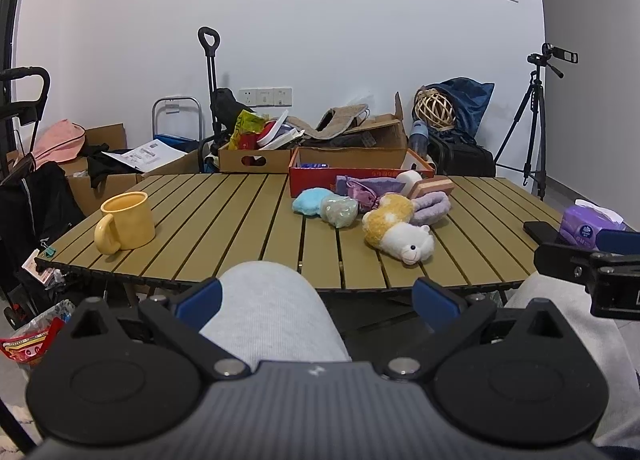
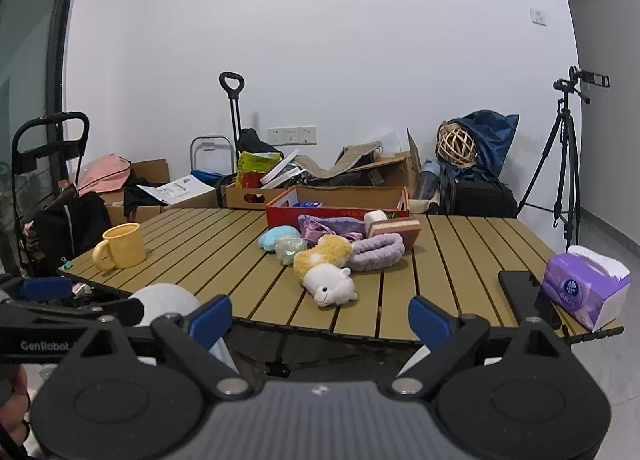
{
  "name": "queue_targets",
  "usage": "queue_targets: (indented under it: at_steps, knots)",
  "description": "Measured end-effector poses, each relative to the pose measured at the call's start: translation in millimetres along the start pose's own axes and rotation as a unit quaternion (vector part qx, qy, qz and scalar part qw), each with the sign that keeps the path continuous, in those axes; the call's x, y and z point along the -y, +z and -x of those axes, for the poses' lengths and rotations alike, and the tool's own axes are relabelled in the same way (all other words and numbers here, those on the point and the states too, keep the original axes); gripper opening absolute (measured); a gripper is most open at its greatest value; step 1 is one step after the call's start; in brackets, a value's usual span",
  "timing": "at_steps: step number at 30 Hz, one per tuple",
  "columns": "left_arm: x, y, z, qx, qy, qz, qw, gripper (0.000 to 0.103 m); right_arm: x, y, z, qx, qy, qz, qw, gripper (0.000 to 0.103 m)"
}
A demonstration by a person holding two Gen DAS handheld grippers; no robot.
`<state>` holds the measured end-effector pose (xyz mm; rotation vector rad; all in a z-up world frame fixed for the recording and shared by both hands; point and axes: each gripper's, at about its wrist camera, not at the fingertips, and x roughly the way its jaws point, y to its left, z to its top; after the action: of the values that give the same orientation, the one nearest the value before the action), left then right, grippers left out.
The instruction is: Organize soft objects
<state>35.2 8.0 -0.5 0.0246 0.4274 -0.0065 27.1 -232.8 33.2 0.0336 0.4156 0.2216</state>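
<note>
A pile of soft things lies mid-table: a yellow-and-white plush animal [image 1: 396, 232] [image 2: 326, 272], a purple headband [image 1: 430, 208] [image 2: 376, 250], a blue puff [image 1: 308, 200] [image 2: 278, 238], a pale green soft ball [image 1: 340, 211] [image 2: 291, 248], a purple pouch [image 1: 368, 187] [image 2: 332, 225] and a pink sponge [image 1: 434, 187] [image 2: 398, 228]. A red box [image 1: 316, 175] [image 2: 332, 203] stands behind them. My left gripper [image 1: 318, 298] is open and empty, below the near table edge over a knee. My right gripper [image 2: 320, 318] is open and empty at the near edge.
A yellow mug [image 1: 126, 223] [image 2: 120, 246] stands at the table's left. A black phone [image 2: 528, 296] and a purple tissue box [image 2: 584, 288] [image 1: 592, 225] lie at the right. Cardboard boxes [image 1: 256, 157], bags and a tripod [image 2: 568, 163] stand behind the slatted table [image 1: 224, 219].
</note>
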Motion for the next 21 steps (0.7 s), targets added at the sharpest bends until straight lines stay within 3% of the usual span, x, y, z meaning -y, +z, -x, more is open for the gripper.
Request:
queue_targets:
  at_steps: [10,21]
  knots:
    - [6,3,-21,-0.020,-0.006,-0.011,0.9997,0.103,7,3,-13,-0.008,-0.001,-0.007,1.000,0.095]
    - [25,31,-100,-0.049,-0.034,-0.018,0.9980,0.103,31,21,-82,-0.051,0.013,-0.023,0.998,0.091]
